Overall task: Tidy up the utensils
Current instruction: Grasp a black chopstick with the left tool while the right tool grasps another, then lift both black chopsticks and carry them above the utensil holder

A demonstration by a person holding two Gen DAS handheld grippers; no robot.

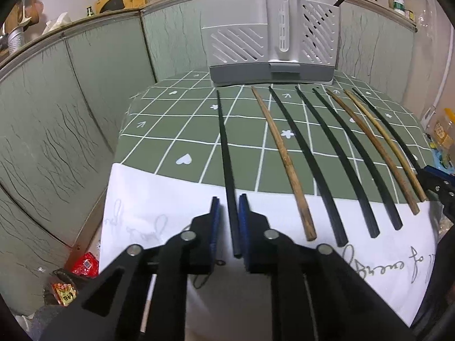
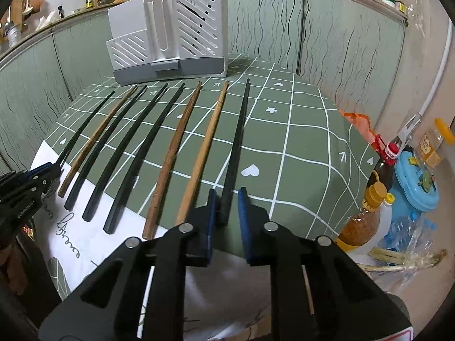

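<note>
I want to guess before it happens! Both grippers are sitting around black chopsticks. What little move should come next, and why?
Probably squeeze shut. The left gripper straddles the leftmost black chopstick and the right gripper straddles the rightmost black chopstick, but both jaws look open with gaps showing. Both sticks lie flat on the green tablecloth, so closing comes before lifting them toward the gray holder.

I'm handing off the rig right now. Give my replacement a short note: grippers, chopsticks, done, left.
Left gripper: open, straddling the leftmost black chopstick, not clamped.
Right gripper: open around the rightmost black chopstick.
Eight chopsticks lie in a row on the green tablecloth: five black, three wooden.
Done: two black sticks already stand in the grey holder.
Left: close, lift, drop these in the holder, then the other six.
</note>
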